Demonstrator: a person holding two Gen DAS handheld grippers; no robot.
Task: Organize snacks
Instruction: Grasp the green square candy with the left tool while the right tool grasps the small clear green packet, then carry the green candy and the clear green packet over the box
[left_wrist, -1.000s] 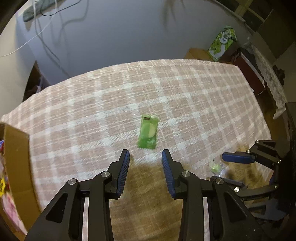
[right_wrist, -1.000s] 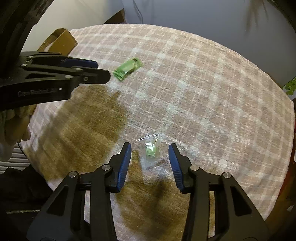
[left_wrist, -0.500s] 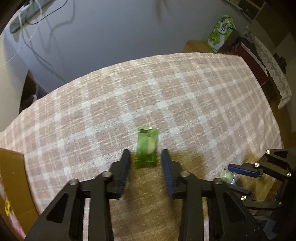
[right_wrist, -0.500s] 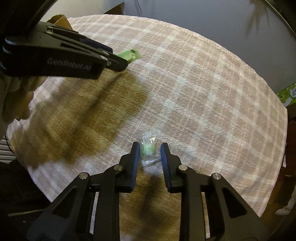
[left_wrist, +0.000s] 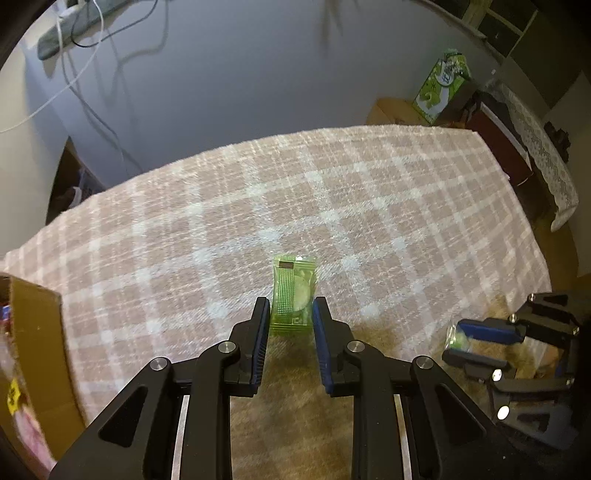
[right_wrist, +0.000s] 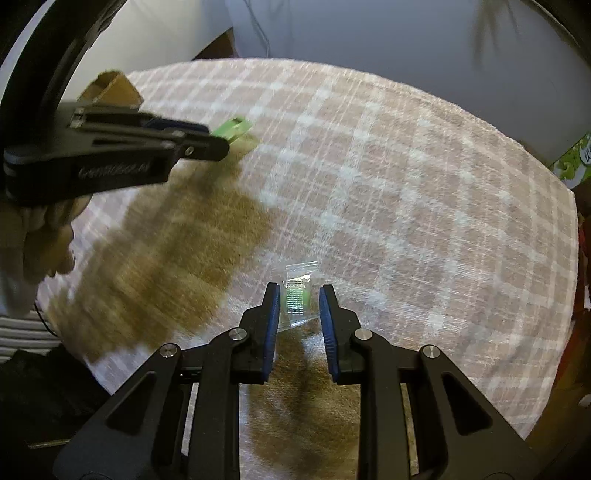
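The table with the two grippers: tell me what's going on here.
A person is sorting snacks with a handheld gripper in each hand. The left gripper is closed on a green snack packet; the right gripper is closed on a small clear candy wrapper. Both sit low over the plaid tablecloth, with a cardboard box at the left edge.

The desk (left_wrist: 369, 192) in front of me is covered edge to edge with a pink-and-white checked cloth (right_wrist: 424, 206). A green snack packet (left_wrist: 293, 295) lies flat on the cloth, and a small clear wrapper with a green sweet (right_wrist: 297, 299) lies well apart from it, nearer my side. At the desk's left edge I can see the brown wall of a cardboard box (left_wrist: 37, 332), though whether it sits on the cloth or beside it I cannot tell.
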